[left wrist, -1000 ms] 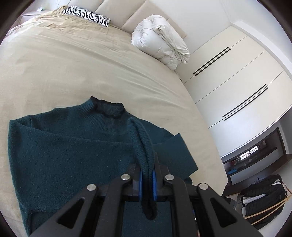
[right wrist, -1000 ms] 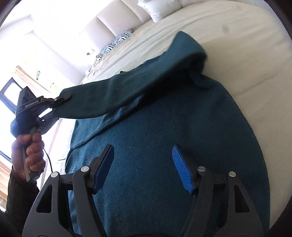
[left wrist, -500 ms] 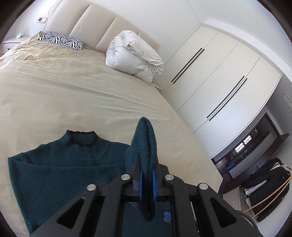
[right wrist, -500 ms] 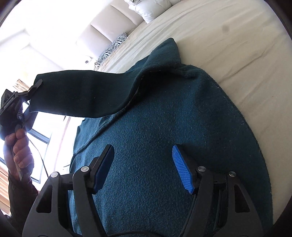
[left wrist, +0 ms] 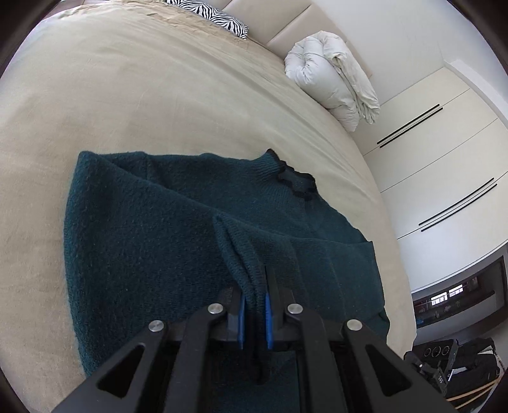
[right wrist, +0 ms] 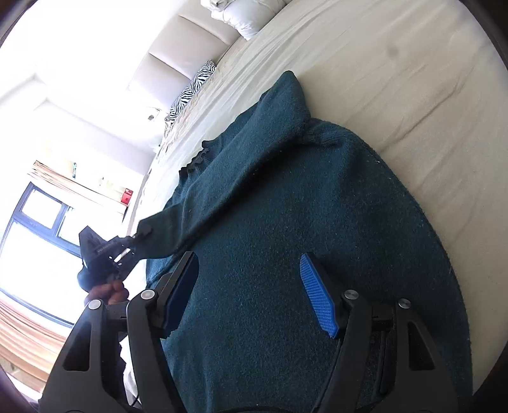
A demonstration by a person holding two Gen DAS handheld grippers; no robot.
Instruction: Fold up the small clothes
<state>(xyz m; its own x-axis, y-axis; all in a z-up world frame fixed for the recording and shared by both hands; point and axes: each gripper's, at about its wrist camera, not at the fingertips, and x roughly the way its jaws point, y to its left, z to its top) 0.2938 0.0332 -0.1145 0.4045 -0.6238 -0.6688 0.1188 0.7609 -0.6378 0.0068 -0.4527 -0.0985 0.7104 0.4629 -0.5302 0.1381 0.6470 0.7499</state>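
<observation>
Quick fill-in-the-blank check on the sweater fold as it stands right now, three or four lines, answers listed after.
1. The left tool is shut on the sweater's ____.
2. The right tool hangs over the sweater with its jaws ____.
3. The sweater lies on a beige ____.
4. Near the headboard sits a pillow with a ____ print.

Missing words: sleeve; open; bed; zebra

Beige bed (left wrist: 158, 95), zebra pillow (left wrist: 212, 14), rolled white duvet (left wrist: 333, 79), wardrobe (left wrist: 444, 152)
</observation>
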